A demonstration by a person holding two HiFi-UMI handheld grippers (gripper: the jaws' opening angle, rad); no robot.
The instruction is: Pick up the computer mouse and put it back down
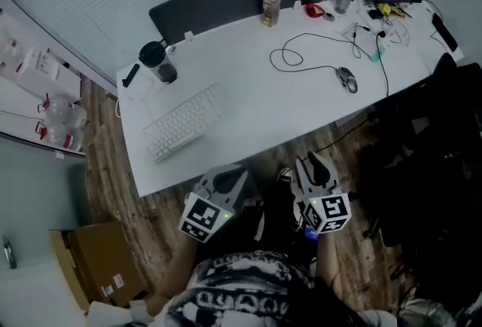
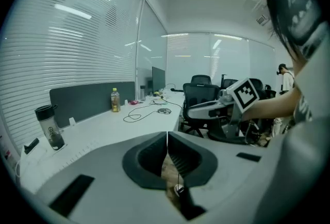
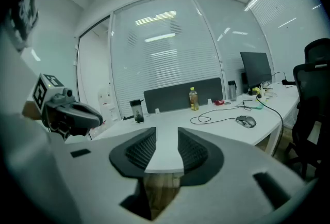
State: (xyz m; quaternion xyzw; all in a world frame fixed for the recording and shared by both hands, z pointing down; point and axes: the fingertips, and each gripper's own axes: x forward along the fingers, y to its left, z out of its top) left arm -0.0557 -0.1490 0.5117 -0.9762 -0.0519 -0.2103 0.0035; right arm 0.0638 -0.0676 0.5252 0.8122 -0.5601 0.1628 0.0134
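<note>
Lying near the counter's [image 1: 248,92] right end, the computer mouse [image 1: 346,79] looks light, rigid and smooth, its cable trailing; pinch across its flanks. Well short of it, the left gripper's [image 2: 167,148] jaws meet; the right gripper's [image 3: 166,148] stand narrowly apart, empty.

The left gripper [image 1: 226,181] is hovering near the person at left, jaws pressed together; the right gripper [image 1: 316,166] is hovering beside it, jaws slightly apart, gripping nothing.
</note>
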